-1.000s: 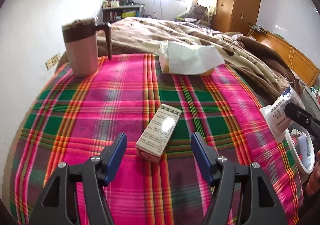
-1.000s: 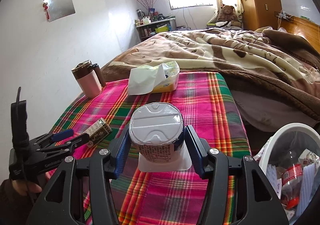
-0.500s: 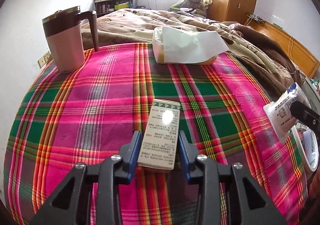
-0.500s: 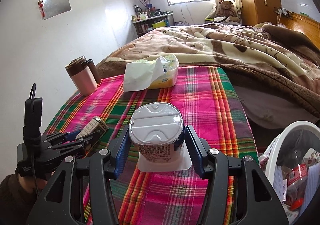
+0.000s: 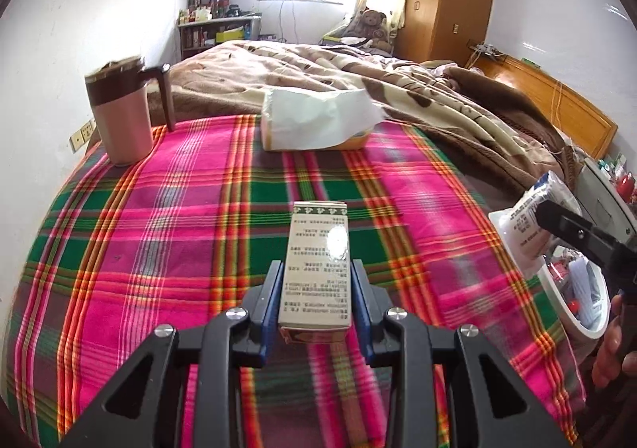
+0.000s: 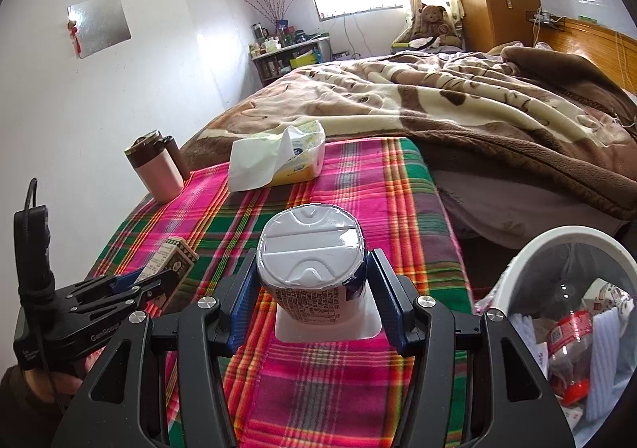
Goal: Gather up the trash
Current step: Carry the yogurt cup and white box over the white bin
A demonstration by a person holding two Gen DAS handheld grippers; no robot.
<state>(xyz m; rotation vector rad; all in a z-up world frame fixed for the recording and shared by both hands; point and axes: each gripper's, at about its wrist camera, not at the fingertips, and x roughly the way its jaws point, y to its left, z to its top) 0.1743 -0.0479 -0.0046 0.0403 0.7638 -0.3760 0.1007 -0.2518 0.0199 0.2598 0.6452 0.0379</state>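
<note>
A: Near the plaid table's (image 5: 167,233) front edge, what's held?
B: Left gripper (image 5: 316,295) clamps a small carton (image 5: 318,265); right gripper (image 6: 310,295) grips a yogurt cup (image 6: 312,261).
A: Binned yet?
B: No, the bin (image 6: 573,239) waits beside the table's right edge

Left hand-held gripper (image 5: 314,306) gone from wide open around the small carton (image 5: 316,269) to clamped on its sides, carton now straight between the fingers and raised off the plaid cloth (image 5: 191,217)
</note>
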